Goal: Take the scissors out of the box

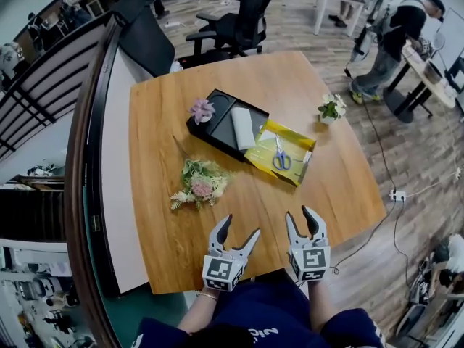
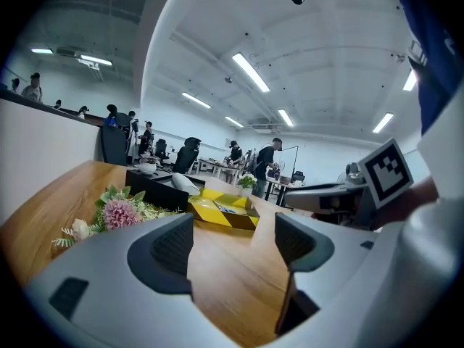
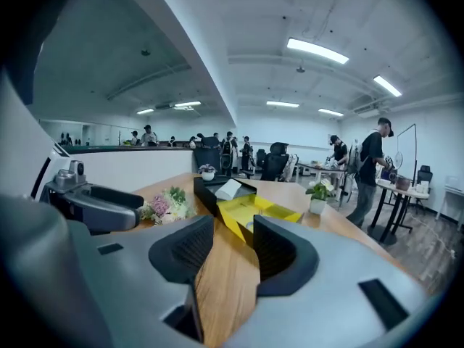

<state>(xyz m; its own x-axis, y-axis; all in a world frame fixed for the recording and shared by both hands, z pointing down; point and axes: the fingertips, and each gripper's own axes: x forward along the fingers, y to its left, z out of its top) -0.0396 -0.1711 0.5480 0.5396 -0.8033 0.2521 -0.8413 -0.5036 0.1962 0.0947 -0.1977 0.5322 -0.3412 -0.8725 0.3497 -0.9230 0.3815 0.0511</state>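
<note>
The blue-handled scissors lie inside an open yellow box near the middle of the wooden table. Both grippers hover over the table's near edge, well short of the box. My left gripper is open with only bare wood between its jaws. My right gripper stands beside it with a narrower gap and nothing in it. Beyond the jaws, the yellow box lies ahead in the left gripper view, and the same box in the right gripper view.
A black box holding a white roll and a purple flower touches the yellow box on its far left. A flower bouquet lies at the left, a small potted plant at the far right. Office chairs stand behind.
</note>
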